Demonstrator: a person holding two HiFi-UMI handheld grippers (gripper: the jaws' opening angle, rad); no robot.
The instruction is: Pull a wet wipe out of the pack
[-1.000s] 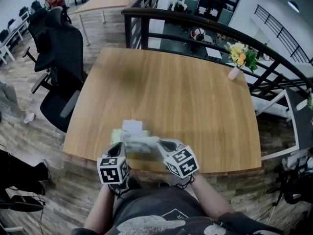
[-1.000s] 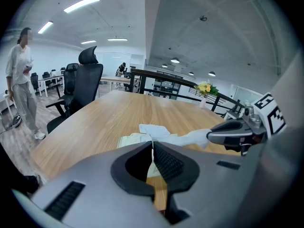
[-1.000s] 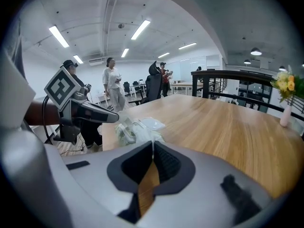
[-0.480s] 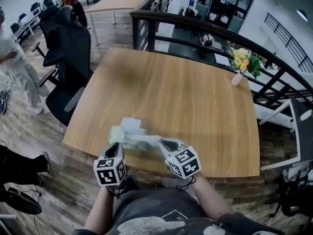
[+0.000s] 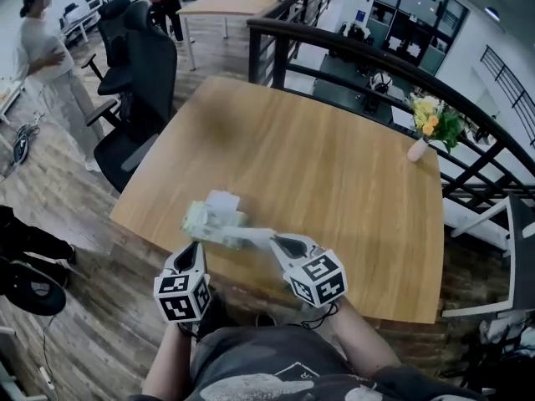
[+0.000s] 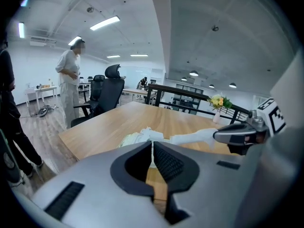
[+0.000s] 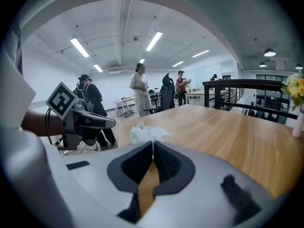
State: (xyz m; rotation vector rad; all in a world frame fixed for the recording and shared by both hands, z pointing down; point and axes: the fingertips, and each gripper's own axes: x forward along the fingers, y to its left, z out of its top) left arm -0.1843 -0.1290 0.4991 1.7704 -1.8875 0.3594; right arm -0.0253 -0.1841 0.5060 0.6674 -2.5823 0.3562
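Two tongs, one pack, one wipe: I see the left tongs [image 5: 195, 247] closed on the near edge of the pale green soft wet-wipe pack [image 5: 203, 220], a thin pale strip of it pinched between the ribbed pads in the left gripper view. The right tongs [image 5: 275, 241] are likewise closed, clamped on the end of a single white wet wipe [image 5: 251, 236]. That wipe runs as one twisted strand from the top of the pack across to the right tongs, both ends caught, the middle hanging free.

The pack sits at the near left part of the light brown wooden worktop [image 5: 334, 165], close to its front edge; I cannot tell whether it rests on the wood or is held just above it. One white flap [image 5: 222, 200] lies at the pack's far side.

At the worktop's far right corner stands one small pink vase [image 5: 417, 149] of yellow flowers. Two black office chairs [image 5: 150, 65] stand off the left edge, and one person in pale clothes [image 5: 46, 57] stands on the floor beyond them. A black metal railing [image 5: 368, 53] curves behind the worktop.
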